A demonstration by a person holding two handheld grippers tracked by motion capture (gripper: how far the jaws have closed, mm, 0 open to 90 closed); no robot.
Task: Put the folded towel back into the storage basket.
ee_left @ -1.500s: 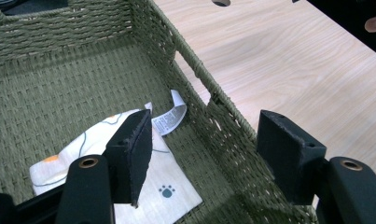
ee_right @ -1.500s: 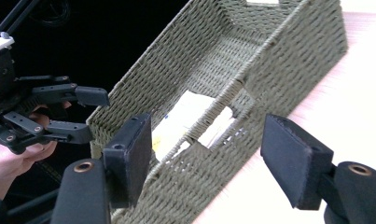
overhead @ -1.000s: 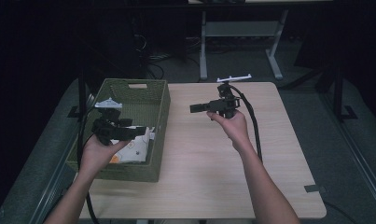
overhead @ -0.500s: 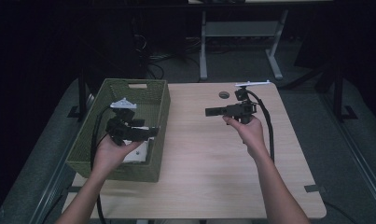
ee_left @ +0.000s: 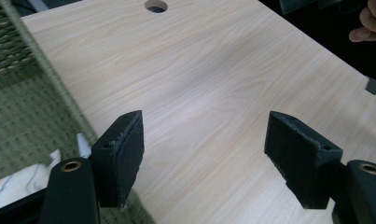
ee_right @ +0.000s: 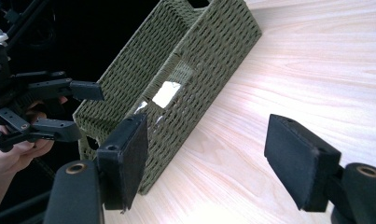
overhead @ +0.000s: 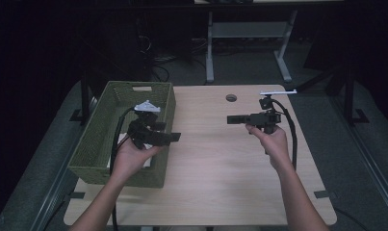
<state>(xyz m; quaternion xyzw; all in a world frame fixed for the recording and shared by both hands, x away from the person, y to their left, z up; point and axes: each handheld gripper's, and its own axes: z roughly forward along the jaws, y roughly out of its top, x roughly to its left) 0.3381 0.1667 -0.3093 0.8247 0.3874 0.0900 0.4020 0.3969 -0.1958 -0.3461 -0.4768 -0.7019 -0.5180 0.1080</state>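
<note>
Status: early, nothing yet picked up or set out, as far as the views let you judge. Your left gripper (overhead: 174, 138) hangs above the right-hand rim of the green woven basket (overhead: 97, 139), jaws spread wide with only bare wood between them in the left gripper view, nothing held. Your right gripper (overhead: 230, 119) hovers over the middle of the table (overhead: 215, 178), pointing toward the basket, jaws likewise apart and empty, as the right gripper view shows. Container, one: the basket, rectangular, handle cut-outs in its end walls, standing on the left part of the table with its long side parallel to the edge. Contents: white crumpled material, looks like paper or plastic wrapping (ee_left: 17, 179), lying on the basket floor at the end nearer you; in the high view most of it sits hidden under your left hand (overhead: 129, 159), and a pale patch shows through the handle opening in the right gripper view. What exactly it is, you cannot tell. Tabletop: bare wood with a round cable hole (overhead: 231, 97) near the far edge. Remaining: presumably everything, reaching in, gripping the white contents, lifting them out.
</note>
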